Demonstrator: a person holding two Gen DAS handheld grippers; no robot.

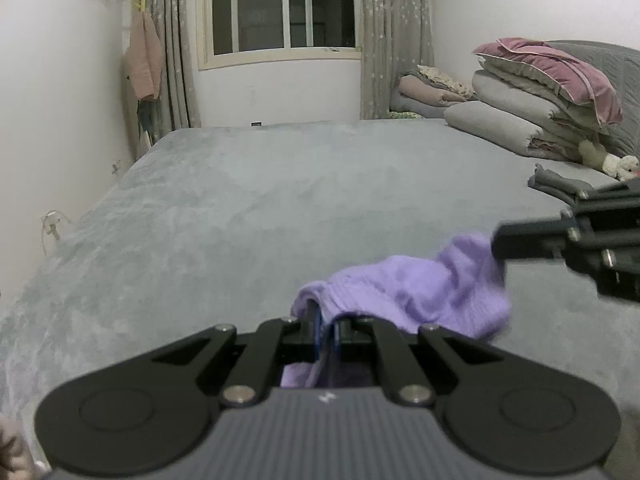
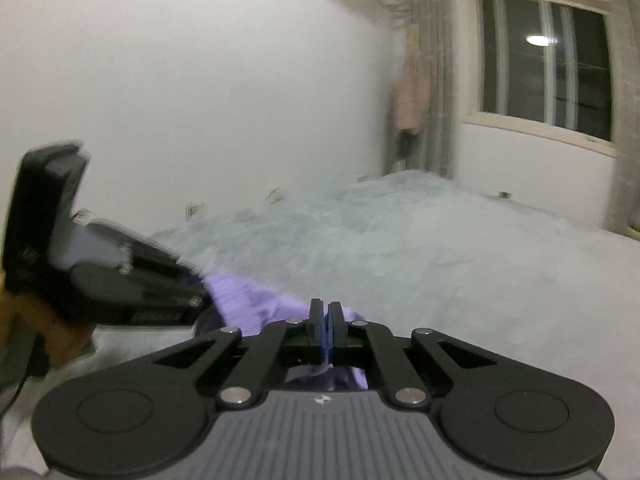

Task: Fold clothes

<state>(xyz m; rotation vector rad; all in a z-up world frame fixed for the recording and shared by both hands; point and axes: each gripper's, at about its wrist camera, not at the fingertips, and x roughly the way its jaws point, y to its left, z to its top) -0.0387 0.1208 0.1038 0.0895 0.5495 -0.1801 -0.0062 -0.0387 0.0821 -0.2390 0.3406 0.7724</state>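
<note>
Grey plush bedding (image 1: pixel 248 208) fills the middle of the left wrist view, running back to a white wall with a dark window (image 1: pixel 282 8) at upper centre, framed by patterned curtains (image 1: pixel 168 52). At the far left a pink garment (image 1: pixel 144 64) hangs beside the curtain. At lower centre the left gripper (image 1: pixel 326 330) has its jaws nearly closed, blue pads pinching a fold of the purple garment (image 1: pixel 404 292), which bunches up just ahead of it and trails right along the lower middle of the frame. A folded grey cloth (image 1: pixel 560 184) lies at the right edge, and a stack of folded quilts and pillows (image 1: pixel 540 96) rises at upper right with a small plush toy (image 1: pixel 616 164) at its foot. The right gripper (image 1: pixel 500 244) enters from the right edge, its tip meeting the far end of the purple fabric; this view does not show how far its jaws are parted.

In the right wrist view, blurred by motion, the left gripper (image 2: pixel 196 300) sits at the left edge against the purple garment (image 2: pixel 248 304). At lower centre the right gripper (image 2: pixel 326 324) is clamped tight, blue pads pressed together on purple fabric that also shows beneath its linkage. The window (image 2: pixel 544 64) occupies the upper right.
</note>
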